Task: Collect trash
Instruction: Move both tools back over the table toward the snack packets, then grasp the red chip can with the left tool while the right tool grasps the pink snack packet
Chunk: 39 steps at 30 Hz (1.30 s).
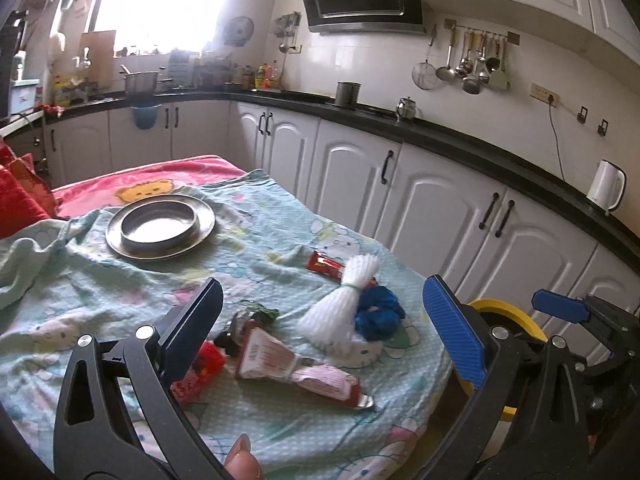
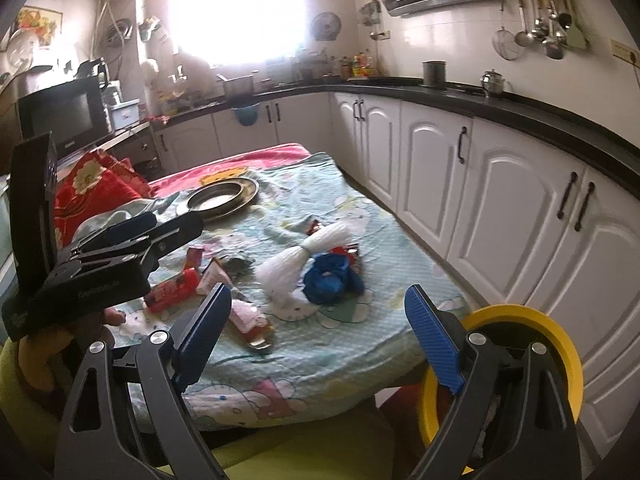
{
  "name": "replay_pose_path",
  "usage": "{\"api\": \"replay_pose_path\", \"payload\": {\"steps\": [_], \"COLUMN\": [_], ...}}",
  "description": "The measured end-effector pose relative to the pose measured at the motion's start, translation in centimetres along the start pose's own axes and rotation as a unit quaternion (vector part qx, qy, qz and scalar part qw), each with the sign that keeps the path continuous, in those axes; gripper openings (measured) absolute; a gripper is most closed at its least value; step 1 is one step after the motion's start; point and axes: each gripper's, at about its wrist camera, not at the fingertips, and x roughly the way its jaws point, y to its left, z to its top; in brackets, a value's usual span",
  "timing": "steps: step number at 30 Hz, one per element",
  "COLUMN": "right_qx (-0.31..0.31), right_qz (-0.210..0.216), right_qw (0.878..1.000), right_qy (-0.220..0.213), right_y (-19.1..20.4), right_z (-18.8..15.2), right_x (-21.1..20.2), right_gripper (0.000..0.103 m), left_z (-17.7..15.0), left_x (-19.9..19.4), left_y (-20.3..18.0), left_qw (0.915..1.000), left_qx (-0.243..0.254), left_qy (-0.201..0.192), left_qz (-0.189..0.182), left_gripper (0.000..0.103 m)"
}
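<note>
Trash lies on a table under a light blue cartoon cloth (image 1: 260,240): a pink tube (image 1: 296,372), a red wrapper (image 1: 200,368), a white foam net (image 1: 340,304), a crumpled blue bag (image 1: 378,312), a red packet (image 1: 324,266) and a small dark wrapper (image 1: 256,314). My left gripper (image 1: 324,332) is open and empty, just above the pink tube. My right gripper (image 2: 320,340) is open and empty at the table's near edge, short of the blue bag (image 2: 330,278), foam net (image 2: 296,266) and pink tube (image 2: 248,318). The yellow-rimmed bin (image 2: 556,344) stands at the lower right.
A steel bowl on a plate (image 1: 160,226) sits at the far side of the cloth. A red cushion (image 2: 96,184) lies at the left. White cabinets (image 1: 440,216) with a black countertop run along the right and back. The left gripper (image 2: 120,252) shows in the right wrist view.
</note>
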Motion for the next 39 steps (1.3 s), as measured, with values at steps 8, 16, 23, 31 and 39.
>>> {"api": "replay_pose_path", "payload": {"steps": [8, 16, 23, 31, 39], "right_qx": [-0.026, -0.061, -0.084, -0.099, -0.104], "right_qz": [0.022, 0.051, 0.067, 0.086, 0.095], "right_qw": [0.999, 0.995, 0.989, 0.982, 0.975], "right_qy": [0.027, 0.062, 0.098, 0.135, 0.170], "right_y": [2.2, 4.7, 6.0, 6.8, 7.4], "right_z": [0.0, -0.4, -1.3, -2.5, -3.7], "right_x": [2.8, 6.4, 9.9, 13.6, 16.7], "right_gripper": [0.086, 0.086, 0.085, 0.071, 0.053], "left_z": [-0.3, -0.9, -1.8, -4.2, -6.3], "left_x": [-0.1, -0.2, -0.3, 0.7, 2.9], "left_y": [2.0, 5.1, 7.9, 10.7, 11.4], "left_qw": [0.9997, 0.9983, 0.9967, 0.9931, 0.9859], "left_qx": [0.000, -0.006, -0.012, -0.025, -0.037], "left_qy": [0.004, 0.017, 0.036, 0.099, 0.161], "left_qz": [0.022, 0.056, 0.072, 0.057, 0.025], "left_gripper": [0.092, 0.092, 0.092, 0.089, 0.070]}}
